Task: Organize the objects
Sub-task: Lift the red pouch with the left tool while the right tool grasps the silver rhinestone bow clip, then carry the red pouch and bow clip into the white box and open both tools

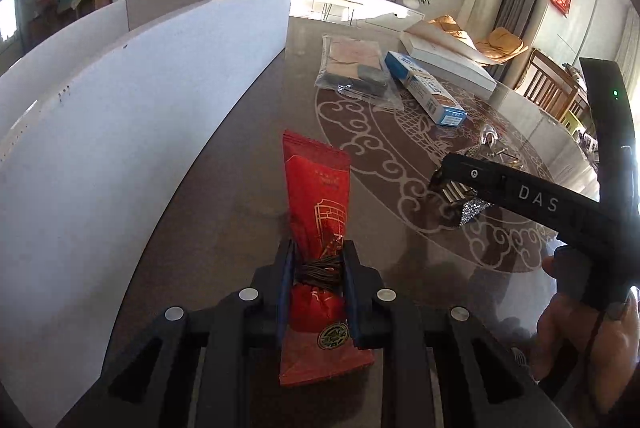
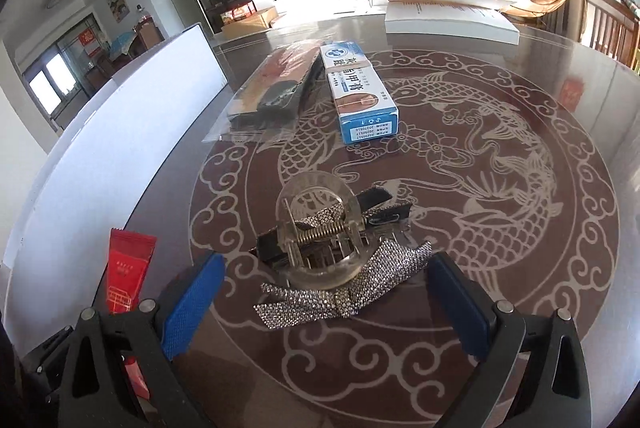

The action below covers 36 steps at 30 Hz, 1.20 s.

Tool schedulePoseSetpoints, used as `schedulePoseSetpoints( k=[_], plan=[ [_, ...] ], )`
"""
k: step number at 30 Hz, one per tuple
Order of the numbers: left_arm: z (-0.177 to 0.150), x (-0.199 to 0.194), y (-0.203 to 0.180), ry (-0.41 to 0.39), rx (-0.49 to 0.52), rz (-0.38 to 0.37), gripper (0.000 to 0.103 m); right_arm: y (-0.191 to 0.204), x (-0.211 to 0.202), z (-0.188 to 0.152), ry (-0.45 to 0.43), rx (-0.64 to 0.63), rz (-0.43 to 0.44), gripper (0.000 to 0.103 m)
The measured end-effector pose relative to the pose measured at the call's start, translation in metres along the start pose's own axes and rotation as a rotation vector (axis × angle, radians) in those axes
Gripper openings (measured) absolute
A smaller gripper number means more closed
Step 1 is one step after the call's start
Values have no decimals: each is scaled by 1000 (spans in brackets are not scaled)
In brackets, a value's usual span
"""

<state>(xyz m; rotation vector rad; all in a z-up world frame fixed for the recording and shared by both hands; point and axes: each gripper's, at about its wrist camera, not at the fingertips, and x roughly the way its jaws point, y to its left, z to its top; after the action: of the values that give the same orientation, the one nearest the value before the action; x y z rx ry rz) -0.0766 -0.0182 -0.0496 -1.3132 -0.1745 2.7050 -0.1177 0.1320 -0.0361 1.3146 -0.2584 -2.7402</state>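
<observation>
My left gripper (image 1: pixel 319 260) is shut on a red packet (image 1: pixel 318 188), squeezing its waist beside a dark hair tie (image 1: pixel 320 270); the packet lies along the table, and it also shows in the right wrist view (image 2: pixel 126 268) at lower left. My right gripper (image 2: pixel 324 296) is open, its blue pads either side of a clear hair claw clip (image 2: pixel 320 232) and a rhinestone bow clip (image 2: pixel 344 288). The right gripper also shows from the side in the left wrist view (image 1: pixel 452 184), over the clips.
A blue-and-white medicine box (image 2: pixel 356 88), a clear-wrapped flat package (image 2: pixel 276 84) and an open white book (image 2: pixel 448 12) lie farther back on the patterned glass table (image 2: pixel 500 148). A white board (image 1: pixel 120 100) stands along the table's left side. Wooden chairs (image 1: pixel 548 84) stand at the right.
</observation>
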Motion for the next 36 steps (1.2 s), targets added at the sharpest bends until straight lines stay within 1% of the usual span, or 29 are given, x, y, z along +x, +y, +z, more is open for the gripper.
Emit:
schedulePoseSetpoints(
  k=[1, 2, 3, 4, 6, 10, 16, 19, 22, 25, 27, 28, 31, 33, 36],
  plan=[
    [-1, -1, 1, 0, -7, -7, 22, -3, -2, 0, 10, 14, 33, 41],
    [0, -1, 2, 1, -13, -12, 22, -8, -7, -1, 13, 28, 34, 37],
    [0, -1, 3, 1, -19, -17, 22, -11, -15, -2, 8, 22, 27, 16],
    [0, -1, 4, 3, -27, -25, 22, -13, -22, -3, 0, 8, 15, 9],
    [1, -2, 5, 2, -40, -43, 22, -19, -37, -5, -1, -4, 24, 7],
    [1, -6, 4, -13, -36, -49, 22, -25, -59, -8, -8, -27, 27, 7],
    [1, -10, 4, -27, -33, -46, 22, -24, -76, -8, -6, -25, 55, 7],
    [1, -13, 3, -36, -30, -49, 22, -21, -88, -6, -27, -21, 75, 7],
    [2, -23, 2, -53, -33, -81, 22, -17, -103, 2, -56, -8, 109, 7],
    [5, -53, 6, -113, -71, -134, 22, -6, -124, 16, -105, -6, 153, 7],
    [11, -75, 16, -147, -120, -176, 22, 9, -136, 28, -140, -11, 196, 7],
    [15, -87, 23, -168, -140, -184, 22, 18, -140, 34, -154, -15, 223, 7],
    [34, -122, 57, -240, -193, -170, 22, 59, -146, 50, -168, -33, 328, 7],
    [47, -140, 89, -274, -230, -133, 22, 95, -145, 57, -166, -63, 397, 7],
    [60, -156, 146, -295, -277, -19, 22, 153, -135, 61, -139, -126, 483, 7]
  ],
)
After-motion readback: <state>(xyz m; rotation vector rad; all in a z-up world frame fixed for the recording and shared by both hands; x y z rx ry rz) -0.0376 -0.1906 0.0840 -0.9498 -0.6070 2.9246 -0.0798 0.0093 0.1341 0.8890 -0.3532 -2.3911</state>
